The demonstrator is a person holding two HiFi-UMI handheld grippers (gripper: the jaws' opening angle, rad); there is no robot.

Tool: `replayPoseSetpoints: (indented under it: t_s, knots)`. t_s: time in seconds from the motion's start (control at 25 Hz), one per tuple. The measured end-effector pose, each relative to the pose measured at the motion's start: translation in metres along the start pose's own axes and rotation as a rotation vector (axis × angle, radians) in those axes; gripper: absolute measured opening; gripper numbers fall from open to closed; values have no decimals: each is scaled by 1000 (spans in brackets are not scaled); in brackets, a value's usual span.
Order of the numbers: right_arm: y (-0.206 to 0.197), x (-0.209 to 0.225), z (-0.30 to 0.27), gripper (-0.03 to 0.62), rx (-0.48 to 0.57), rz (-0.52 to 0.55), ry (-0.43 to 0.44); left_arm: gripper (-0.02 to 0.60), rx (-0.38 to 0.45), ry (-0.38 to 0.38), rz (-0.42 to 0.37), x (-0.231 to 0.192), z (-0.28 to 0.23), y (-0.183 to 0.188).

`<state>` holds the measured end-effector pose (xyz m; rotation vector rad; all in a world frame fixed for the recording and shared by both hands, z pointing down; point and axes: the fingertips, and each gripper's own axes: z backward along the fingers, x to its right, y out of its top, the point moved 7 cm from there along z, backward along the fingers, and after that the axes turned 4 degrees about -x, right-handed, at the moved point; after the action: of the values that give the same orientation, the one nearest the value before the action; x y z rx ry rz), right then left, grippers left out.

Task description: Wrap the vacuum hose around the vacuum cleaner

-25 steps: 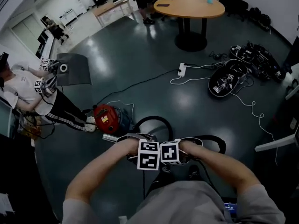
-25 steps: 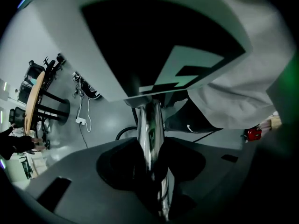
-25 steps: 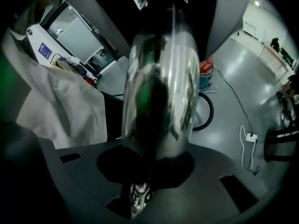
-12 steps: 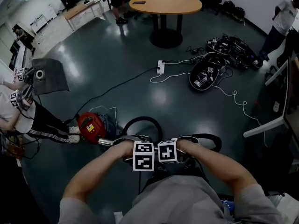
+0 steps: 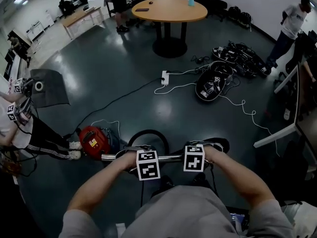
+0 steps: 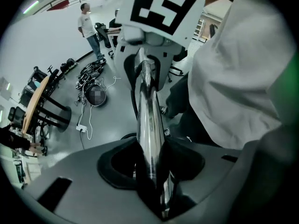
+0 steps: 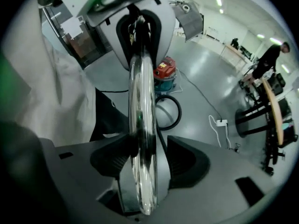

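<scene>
Both hands have drawn apart. A second ago the two marker cubes sat side by side in front of the person. Now the right gripper (image 7: 145,160) sits further along the metal tube (image 6: 147,106) from the left gripper (image 6: 152,164), with a bare stretch of tube between them.

On the dark, glossy floor (image 5: 148,73), a round wooden table (image 5: 170,9) stands far back. The red vacuum cleaner (image 5: 94,139) sits on the floor near the tube's left end, on the left gripper's side. Its black hose (image 7: 179,109) lies in a loose loop on the floor just beside the cleaner, not wound around the body.

The person holds the chrome tube roughly level across their front, above the hose loop. The left gripper's jaws are clamped on the tube, with a pad pressed against each side. The right gripper's jaws have just been opening. The tube still runs between them, lying against one pad with a clear gap to the other.
</scene>
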<state>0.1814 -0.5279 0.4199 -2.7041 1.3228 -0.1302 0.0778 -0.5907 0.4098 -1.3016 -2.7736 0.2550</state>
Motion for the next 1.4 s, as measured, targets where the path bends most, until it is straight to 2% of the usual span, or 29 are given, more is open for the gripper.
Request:
replayPoseSetpoints:
  t_s: [0.16,0.24,0.48,0.6,0.88,1.12,1.28,1.4]
  knots:
    - [-19,21,41,225,78,-98,-202,169,23,10,106,-11,-1,-14]
    - [-30,31,62,225,141,-177,-259,169,37,6,161,-12,-4,-23]
    - [-51,49,93,224,406,-467,-297,170,111,-11,354,-13,-14,-39]
    - [-53,57,86,224,481,-536,-303,170,133,-3,443,-17,-18,-43]
    - [-49,50,56,222,631,-585,-97,170,199,16,729,-24,-32,-43]
    - [-55,65,31,223,775,-661,250,172,258,53,941,-28,-40,-26]
    - [-48,83,9,224,812,-686,404,172,291,69,1082,-28,-50,-14]
    - [-43,97,-17,224,803,-752,508,172,311,81,1155,-27,-61,-4]
